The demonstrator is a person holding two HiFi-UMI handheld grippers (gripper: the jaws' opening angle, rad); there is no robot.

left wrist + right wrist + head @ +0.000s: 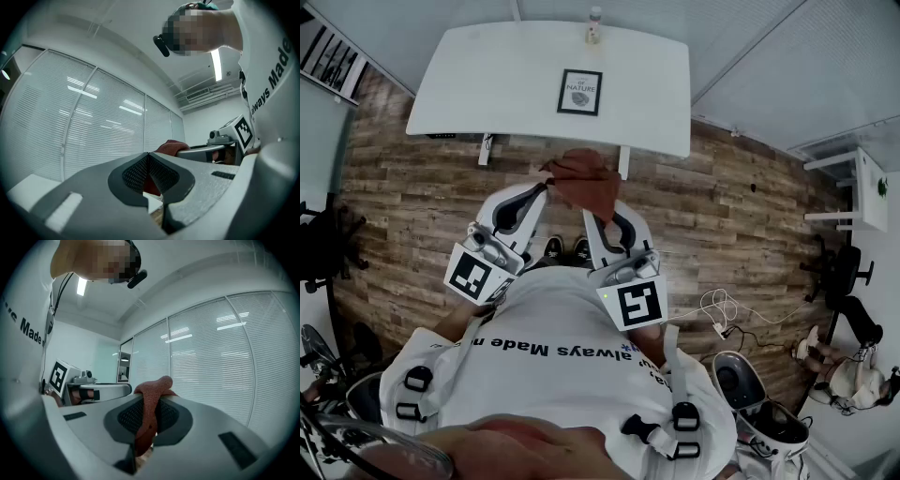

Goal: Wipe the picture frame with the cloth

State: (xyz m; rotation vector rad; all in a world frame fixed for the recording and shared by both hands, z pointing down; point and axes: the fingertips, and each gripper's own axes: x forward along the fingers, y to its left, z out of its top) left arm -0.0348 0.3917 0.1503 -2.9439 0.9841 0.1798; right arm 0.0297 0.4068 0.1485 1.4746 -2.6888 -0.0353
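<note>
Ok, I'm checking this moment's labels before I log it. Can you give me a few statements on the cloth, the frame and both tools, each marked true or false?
1. The right tool is shut on the cloth. True.
2. The cloth is pressed against the picture frame. False: the cloth is held short of the white table, apart from the frame.
3. The left tool also grips the cloth. False: its jaws are together with nothing between them.
4. A bottle stands on the table beyond the frame. True.

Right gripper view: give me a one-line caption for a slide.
Right gripper closed on a rust-red woven cloth, bunched above the dark mesh pads, with white window blinds behind.
</note>
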